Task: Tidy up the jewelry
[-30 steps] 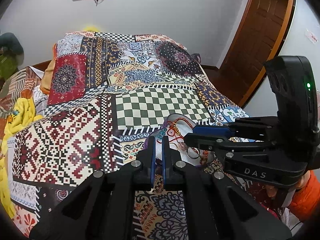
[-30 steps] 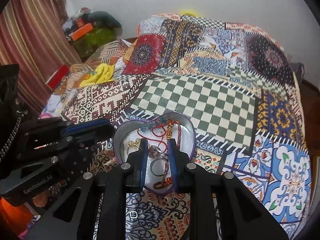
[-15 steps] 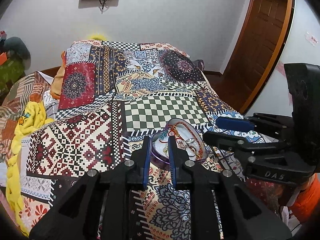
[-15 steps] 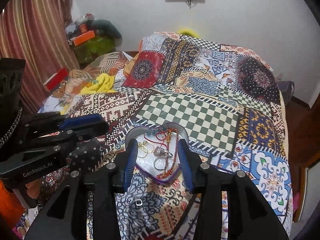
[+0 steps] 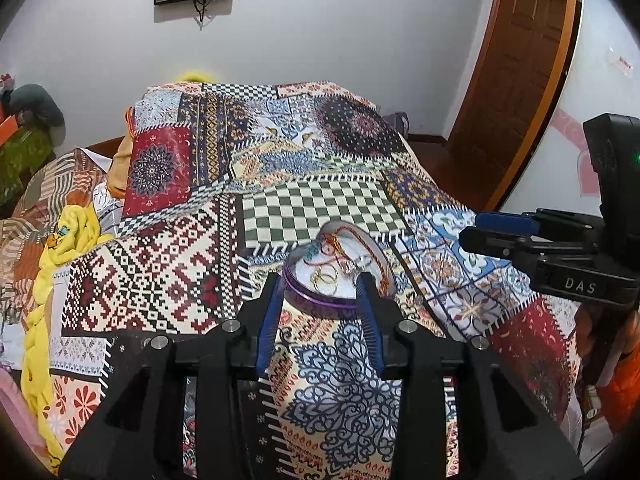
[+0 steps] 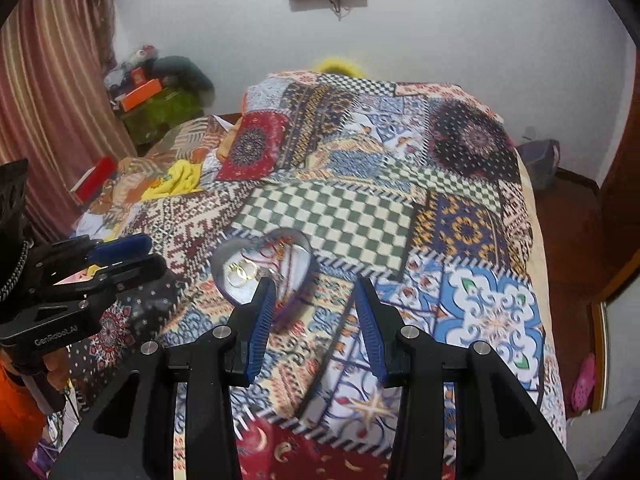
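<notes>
Shallow heart-shaped tin with a purple rim (image 5: 320, 302) sits on the patchwork bedspread (image 5: 168, 276), just below the green-and-white checked patch. Inside, on a pale lining: gold rings (image 5: 325, 276), red beaded cords (image 5: 344, 246), a few silvery bits, all tangled loosely. Judged light and thin-walled; its metal rim is likely slick, and the soft bedding under it would let it tip or slide if pushed. The cords are limp and would snag; the rings are small and hard, best pinched across the band. Left gripper (image 5: 320, 308) has its blue-padded jaws spread wide, empty, tips flanking the tin's near wall, contact unclear. Right gripper (image 6: 316, 312) is also spread and empty, with the tin (image 6: 236, 300) ahead and left of its left finger.
</notes>
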